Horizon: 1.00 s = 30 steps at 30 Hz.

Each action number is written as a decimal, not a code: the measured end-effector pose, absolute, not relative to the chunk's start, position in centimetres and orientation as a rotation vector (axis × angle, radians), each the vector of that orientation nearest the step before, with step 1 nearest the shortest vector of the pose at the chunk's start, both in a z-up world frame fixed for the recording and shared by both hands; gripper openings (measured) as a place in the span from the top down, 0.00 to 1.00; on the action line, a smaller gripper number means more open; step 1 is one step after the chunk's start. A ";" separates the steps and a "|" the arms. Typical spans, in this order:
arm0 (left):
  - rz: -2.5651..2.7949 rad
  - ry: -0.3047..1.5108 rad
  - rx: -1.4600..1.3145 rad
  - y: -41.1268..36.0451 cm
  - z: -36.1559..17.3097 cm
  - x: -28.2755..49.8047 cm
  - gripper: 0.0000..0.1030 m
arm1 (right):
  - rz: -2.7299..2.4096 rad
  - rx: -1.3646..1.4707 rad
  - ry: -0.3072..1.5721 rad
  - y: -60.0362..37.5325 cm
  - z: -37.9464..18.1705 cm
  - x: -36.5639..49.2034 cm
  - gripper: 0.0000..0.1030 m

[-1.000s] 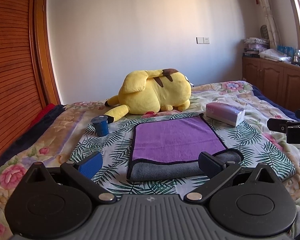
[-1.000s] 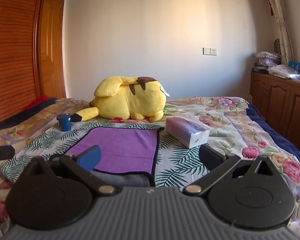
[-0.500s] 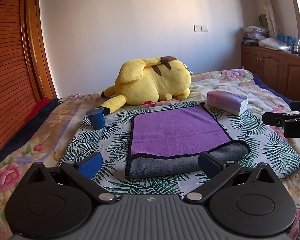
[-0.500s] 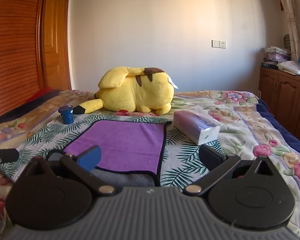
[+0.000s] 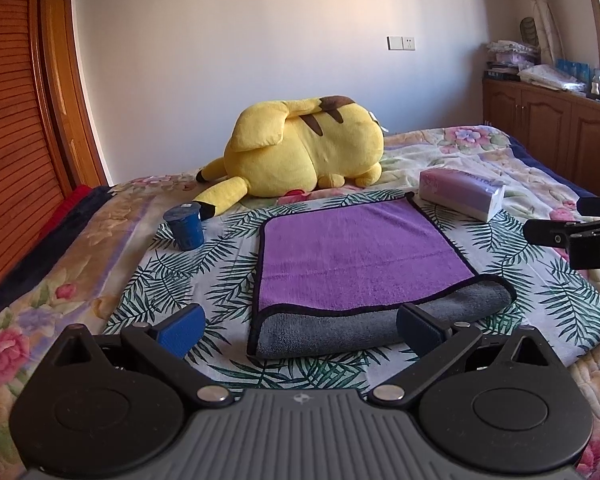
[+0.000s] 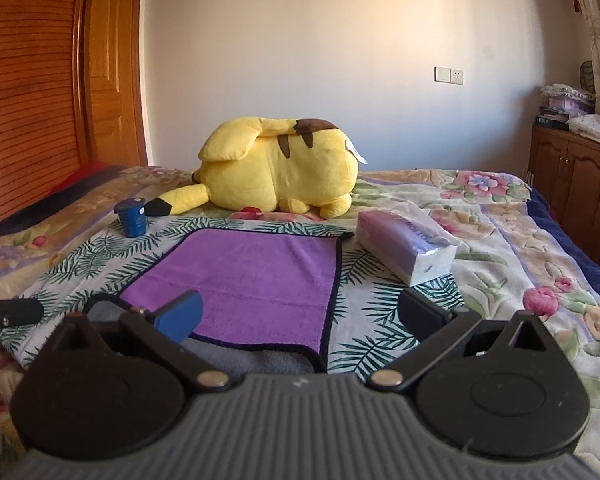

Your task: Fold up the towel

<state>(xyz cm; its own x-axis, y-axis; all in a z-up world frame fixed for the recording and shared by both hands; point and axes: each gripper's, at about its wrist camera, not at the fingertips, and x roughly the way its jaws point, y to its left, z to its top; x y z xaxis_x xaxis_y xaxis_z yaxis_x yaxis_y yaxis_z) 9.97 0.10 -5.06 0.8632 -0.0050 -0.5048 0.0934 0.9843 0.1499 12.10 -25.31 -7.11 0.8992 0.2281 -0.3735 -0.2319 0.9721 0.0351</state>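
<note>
The towel (image 5: 364,256) lies flat on the bed (image 5: 100,248), on the palm-leaf sheet (image 5: 204,280), purple side up with a grey fold showing along its near edge. The left gripper (image 5: 300,326) hovers just short of that near edge, its fingers (image 5: 180,328) spread wide and holding nothing. The right gripper (image 6: 300,314) hovers over the towel's near right corner, fingers (image 6: 180,314) likewise wide apart and empty. A blue cup (image 5: 185,226) stands near the towel's far left corner. A tissue pack (image 5: 462,192) lies just beyond the far right corner. A yellow plush (image 5: 300,148) rests behind the towel, toward the far edge of the bed
</note>
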 end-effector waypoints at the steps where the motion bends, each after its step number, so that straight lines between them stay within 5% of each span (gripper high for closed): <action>1: -0.053 0.529 0.172 0.1 -5.2 10.1 0.00 | 0.238 -0.010 0.388 -25.3 -7.1 12.3 0.00; 22: -0.033 0.592 0.139 3.1 -7.4 15.6 0.00 | 0.258 -0.043 0.461 -24.4 -9.0 15.8 0.00; 30: -0.039 0.623 0.123 4.3 -8.7 17.9 0.12 | 0.274 -0.058 0.508 -24.0 -9.9 16.8 0.00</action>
<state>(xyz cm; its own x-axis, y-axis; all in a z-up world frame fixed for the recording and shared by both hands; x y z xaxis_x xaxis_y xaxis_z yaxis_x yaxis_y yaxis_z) 17.86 4.30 -8.69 0.8119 0.0008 -0.5838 0.0731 0.9920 0.1030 16.77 -24.01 -9.90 0.8380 0.2443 -0.4879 -0.2731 0.9619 0.0126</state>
